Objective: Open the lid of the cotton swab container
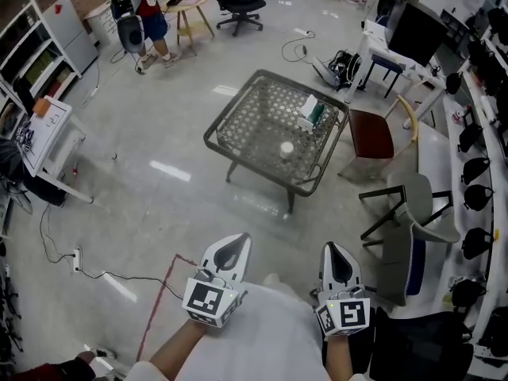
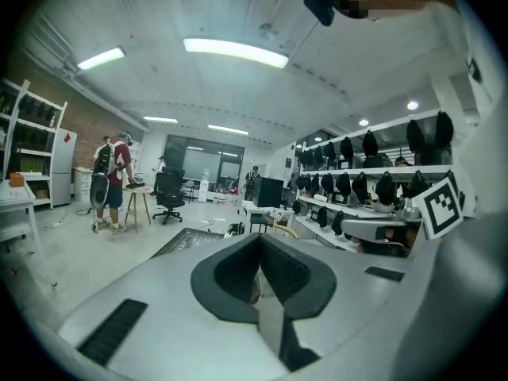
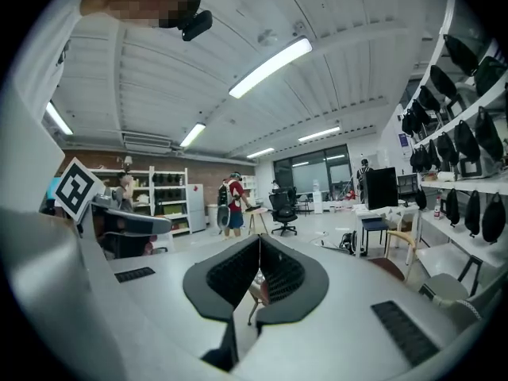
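A small white round container [image 1: 286, 149] stands on a wire-mesh table [image 1: 238, 125] in the middle of the head view, a good way ahead of me. A green and white pack [image 1: 311, 113] lies on the table's far right part. My left gripper [image 1: 232, 250] and right gripper [image 1: 340, 262] are held side by side close to my body at the bottom of the head view, far short of the table. Both are shut with nothing between the jaws. The left gripper [image 2: 259, 251] points across the room, with the table [image 2: 186, 240] just past its left side. The right gripper [image 3: 259, 252] also faces the room.
A brown-seated chair [image 1: 371, 133] and a grey chair [image 1: 414, 213] stand right of the table. A white cart [image 1: 44, 133] is at the left, with cables and a power strip [image 1: 76, 256] on the floor. A person [image 1: 147, 6] stands far back left beside an office chair [image 1: 240, 2]. Red tape [image 1: 159, 308] marks the floor.
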Demonstrator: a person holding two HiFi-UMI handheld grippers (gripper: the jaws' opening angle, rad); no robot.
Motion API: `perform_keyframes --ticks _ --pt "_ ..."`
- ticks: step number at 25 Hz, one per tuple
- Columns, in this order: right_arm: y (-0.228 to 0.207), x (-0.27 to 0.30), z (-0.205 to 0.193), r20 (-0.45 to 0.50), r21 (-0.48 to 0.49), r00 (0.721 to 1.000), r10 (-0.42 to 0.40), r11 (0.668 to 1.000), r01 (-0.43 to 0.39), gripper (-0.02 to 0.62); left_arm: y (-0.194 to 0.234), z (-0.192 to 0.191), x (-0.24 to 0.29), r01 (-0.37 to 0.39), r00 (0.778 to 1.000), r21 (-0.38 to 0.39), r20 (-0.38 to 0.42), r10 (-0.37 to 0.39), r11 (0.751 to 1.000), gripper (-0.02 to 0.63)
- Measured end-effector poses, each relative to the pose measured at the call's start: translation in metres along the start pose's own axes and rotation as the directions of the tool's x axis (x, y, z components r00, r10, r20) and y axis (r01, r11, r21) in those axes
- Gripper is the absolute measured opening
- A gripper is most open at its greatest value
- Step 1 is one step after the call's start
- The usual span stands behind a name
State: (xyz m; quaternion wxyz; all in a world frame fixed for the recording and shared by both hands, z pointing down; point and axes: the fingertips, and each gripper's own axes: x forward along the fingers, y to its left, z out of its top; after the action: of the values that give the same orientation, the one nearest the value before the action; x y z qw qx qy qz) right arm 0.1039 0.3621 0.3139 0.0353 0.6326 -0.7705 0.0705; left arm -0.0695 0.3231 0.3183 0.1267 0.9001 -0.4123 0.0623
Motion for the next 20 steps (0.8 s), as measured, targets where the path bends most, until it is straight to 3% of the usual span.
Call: perform_keyframes --ticks 7,11,20 --pt "-0.015 -0.005 -0.01 0.002 -0.004 0.999 0.045 0.999 -0.045 0.0 -0.02 -0.008 0.008 -0.028 1.0 0.014 0.012 0.028 1.0 0.003" --pt "-0.02 0.0 -0.013 -0.013 -0.008 0.998 0.059 0.998 -0.059 0.0 -0.019 -0.011 0.018 -0.042 0.999 0.011 -0.02 0.042 0.999 0.005" --pt "-0.044 0.056 -0.008 -0.007 -0.001 0.999 0.042 0.999 -0.042 0.0 -0.003 -0.006 0.084 0.039 0.999 0.008 -0.032 -0.039 0.999 0.005"
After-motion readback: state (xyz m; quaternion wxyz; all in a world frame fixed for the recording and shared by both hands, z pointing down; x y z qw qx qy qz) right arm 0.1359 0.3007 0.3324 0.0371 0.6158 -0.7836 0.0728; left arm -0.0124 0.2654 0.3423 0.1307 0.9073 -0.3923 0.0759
